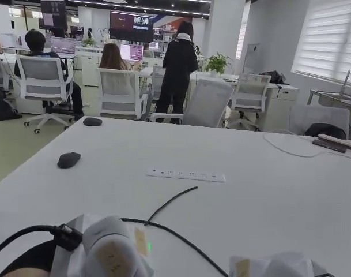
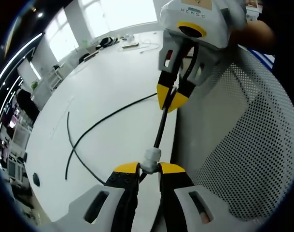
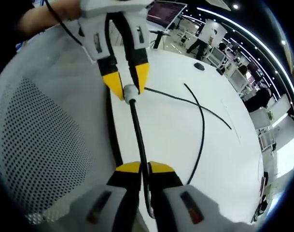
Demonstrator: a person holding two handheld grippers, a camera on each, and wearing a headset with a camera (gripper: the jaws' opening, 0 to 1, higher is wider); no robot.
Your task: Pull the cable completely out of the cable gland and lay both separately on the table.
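Observation:
My left gripper is shut on a small pale cable gland, just off the near edge of the white table. A black cable runs straight out of the gland to my right gripper, which is shut on it a short way along. In the right gripper view the right gripper pinches the cable, and the left gripper holds the gland opposite. The cable still passes through the gland. Its loose length curves across the table.
A white power strip lies mid-table, with a dark mouse to its left and another near the far edge. A white mesh chair back is close beside both grippers. People and office chairs are beyond the table.

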